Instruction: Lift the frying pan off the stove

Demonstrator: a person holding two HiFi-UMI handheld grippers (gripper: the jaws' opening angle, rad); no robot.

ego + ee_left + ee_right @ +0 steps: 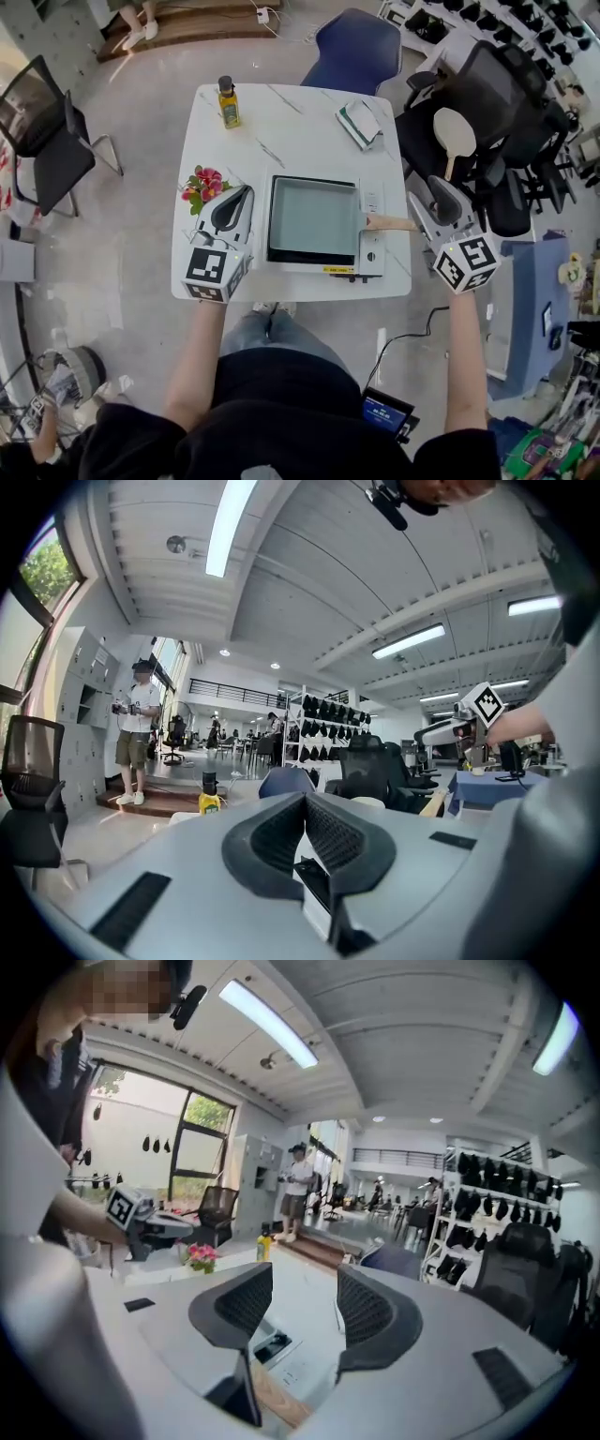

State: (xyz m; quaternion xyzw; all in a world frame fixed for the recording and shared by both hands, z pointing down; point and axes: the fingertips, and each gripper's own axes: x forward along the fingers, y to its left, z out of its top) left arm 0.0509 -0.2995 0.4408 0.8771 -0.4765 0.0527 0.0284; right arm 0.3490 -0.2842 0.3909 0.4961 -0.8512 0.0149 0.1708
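Observation:
A square, dark-rimmed frying pan (314, 220) sits on a flat stove (372, 255) at the front of the white table (281, 122). Its wooden handle (389, 222) sticks out to the right. My right gripper (439, 187) is at the handle's outer end with its jaws open. In the right gripper view (305, 1276) the handle (277, 1401) lies low, near the base of the jaws, and the pads do not press on it. My left gripper (234, 199) rests shut left of the stove with nothing in it. The left gripper view (305, 803) shows its pads meeting at the tips.
A yellow oil bottle (228, 101) stands at the table's far side and pink flowers (203, 185) at its left edge. A folded packet (358, 124) lies at the far right. Black office chairs (487, 112) crowd the right side, with a wooden paddle (454, 136) on them.

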